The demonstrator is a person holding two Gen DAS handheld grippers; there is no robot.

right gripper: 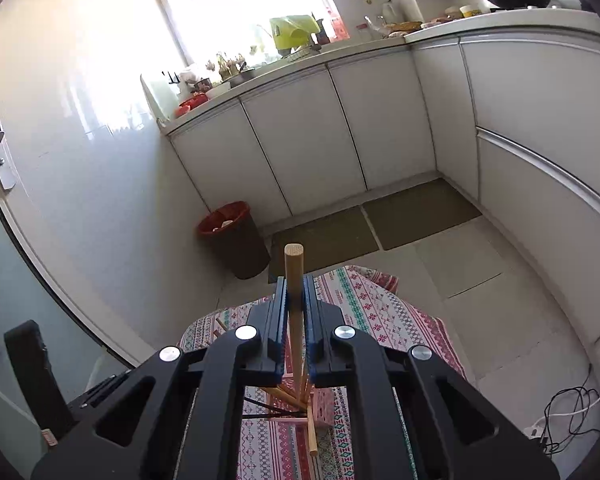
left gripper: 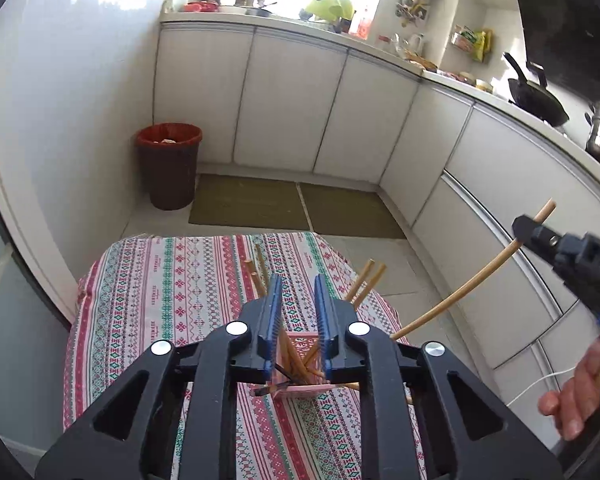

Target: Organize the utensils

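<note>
A pink utensil box (left gripper: 304, 390) stands on the patterned tablecloth (left gripper: 172, 280), with several wooden chopsticks (left gripper: 296, 360) sticking out of it. My left gripper (left gripper: 298, 280) is open and empty, its blue jaws hovering above the box. My right gripper (right gripper: 295, 284) is shut on a single wooden chopstick (right gripper: 294, 272), held upright above the box (right gripper: 324, 404). In the left wrist view the right gripper (left gripper: 540, 232) holds that chopstick (left gripper: 460, 292) at the right, its lower end pointing toward the box. More chopsticks (left gripper: 366, 280) lean out on the right side.
White kitchen cabinets (left gripper: 300, 100) run along the far wall and the right. A brown bin with a red liner (left gripper: 169, 166) stands in the left corner. Green mats (left gripper: 252, 206) lie on the floor. Cables (right gripper: 568, 412) lie on the floor at right.
</note>
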